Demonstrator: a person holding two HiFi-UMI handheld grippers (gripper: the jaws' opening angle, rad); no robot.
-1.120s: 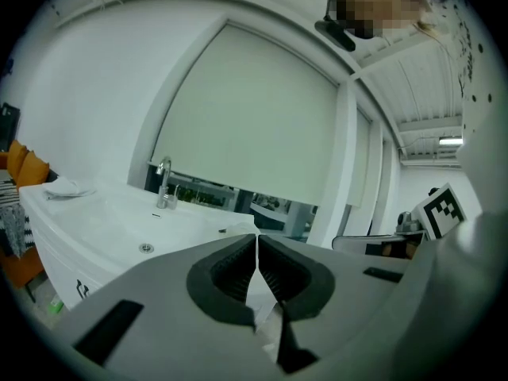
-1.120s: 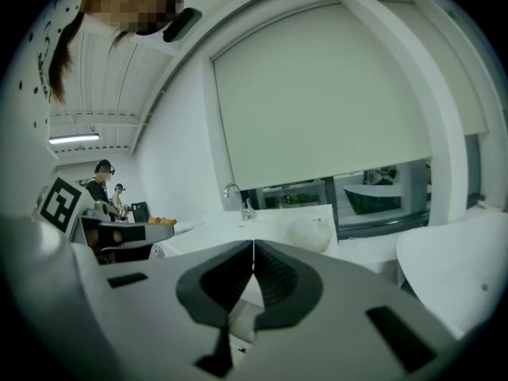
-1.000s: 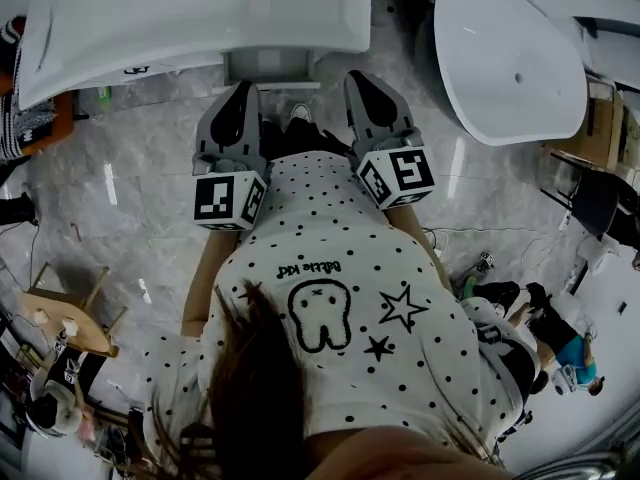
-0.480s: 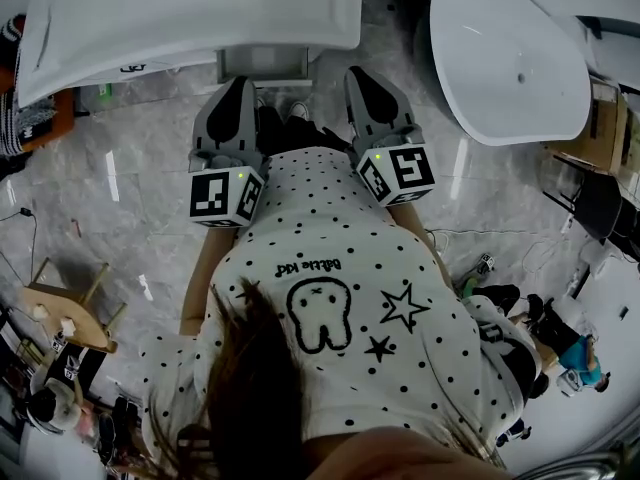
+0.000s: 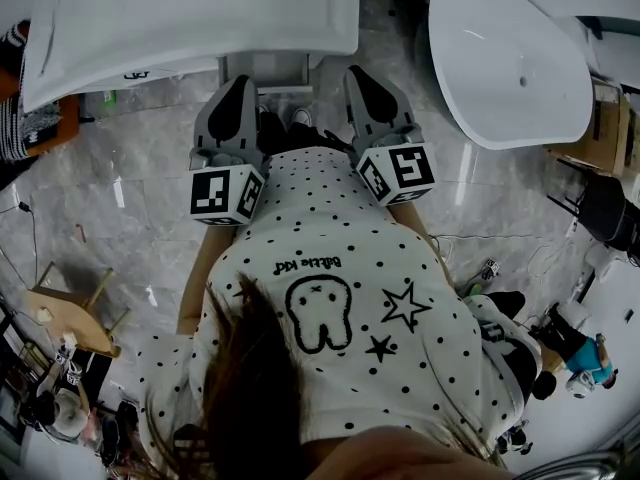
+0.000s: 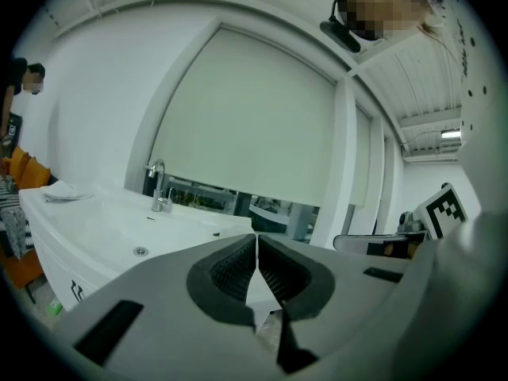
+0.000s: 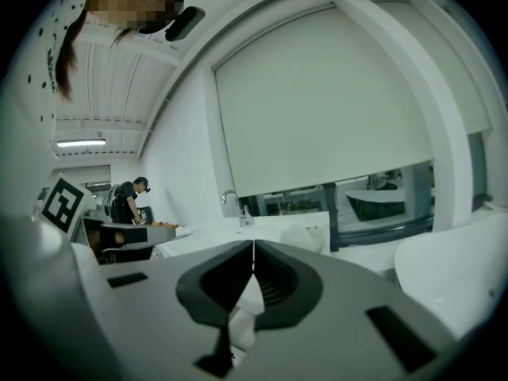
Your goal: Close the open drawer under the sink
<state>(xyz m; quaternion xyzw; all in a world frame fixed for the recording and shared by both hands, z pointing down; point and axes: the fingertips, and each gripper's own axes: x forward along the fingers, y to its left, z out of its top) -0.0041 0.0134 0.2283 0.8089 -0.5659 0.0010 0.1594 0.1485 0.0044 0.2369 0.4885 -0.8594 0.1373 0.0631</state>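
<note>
In the head view a white sink (image 5: 190, 18) fills the top left. Under its front edge a grey drawer (image 5: 265, 70) sticks out a little over the marble floor. My left gripper (image 5: 240, 86) and right gripper (image 5: 358, 74) are held side by side just short of the drawer, both pointing at it. The left gripper (image 6: 255, 240) is shut with nothing between its pads, facing the sink (image 6: 119, 228) and faucet (image 6: 159, 185). The right gripper (image 7: 253, 248) is shut and empty too, with the faucet (image 7: 230, 201) beyond it. In both gripper views the jaws hide the drawer.
A white bathtub (image 5: 510, 53) stands to the right of the sink. A wooden stool (image 5: 65, 318) sits on the floor at the left. Cables and gear lie at the lower right (image 5: 490, 268). A person (image 7: 127, 201) stands far off beyond the sink.
</note>
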